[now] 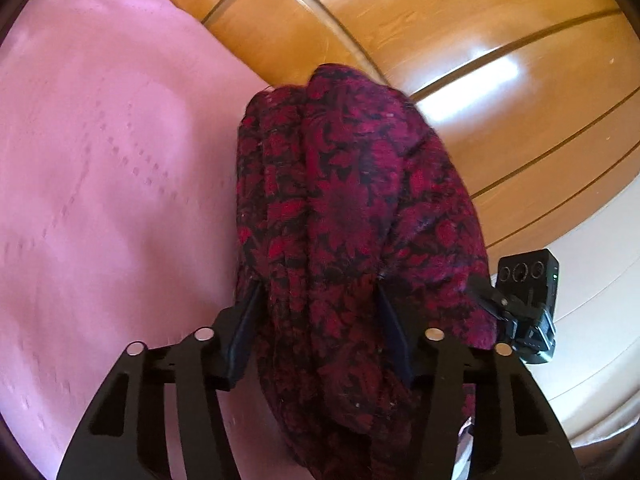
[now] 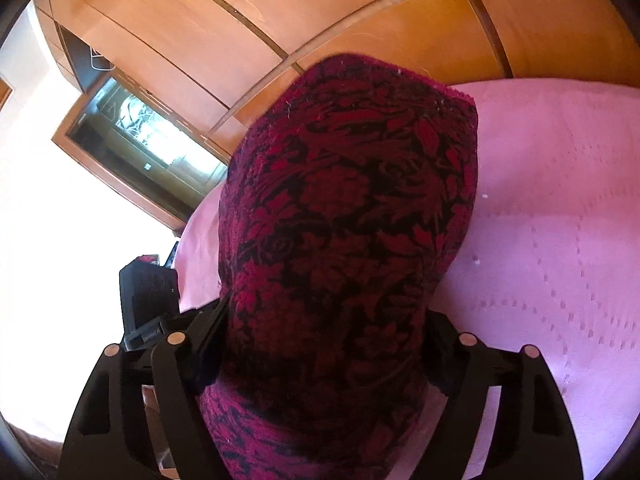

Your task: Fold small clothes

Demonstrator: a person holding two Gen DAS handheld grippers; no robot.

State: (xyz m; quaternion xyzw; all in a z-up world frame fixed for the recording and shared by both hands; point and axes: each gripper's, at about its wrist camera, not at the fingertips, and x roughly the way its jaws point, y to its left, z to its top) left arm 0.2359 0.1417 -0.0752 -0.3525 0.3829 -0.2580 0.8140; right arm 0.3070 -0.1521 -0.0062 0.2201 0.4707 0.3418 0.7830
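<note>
Left wrist view: pink bedsheet fills the left side, faint dotted stitching on it. At centre the left gripper has a thick bunch of red-and-black floral cloth between its fingers; both pads lie against the fabric, so it reads as clamped on the bunch. To the right, the other tool's camera block sits just beside the cloth's edge.

Right wrist view: bright window at far left, then wooden wall panels. The right gripper straddles the same cloth, which rises in a tall gathered hump; fabric fills the gap and presses both sides, so judged gripped, though the right pad is mostly hidden. Pink bedsheet on the right.

Progress, as a judgement: the cloth is lifted off the bed and bunched, held at two points. No flat fold is visible. It must be spread or laid down, then creased and stacked. Early-to-middle stage.

Surface: soft bed, sheet fairly smooth. Room: glossy wood panelling with bright glare patches.
</note>
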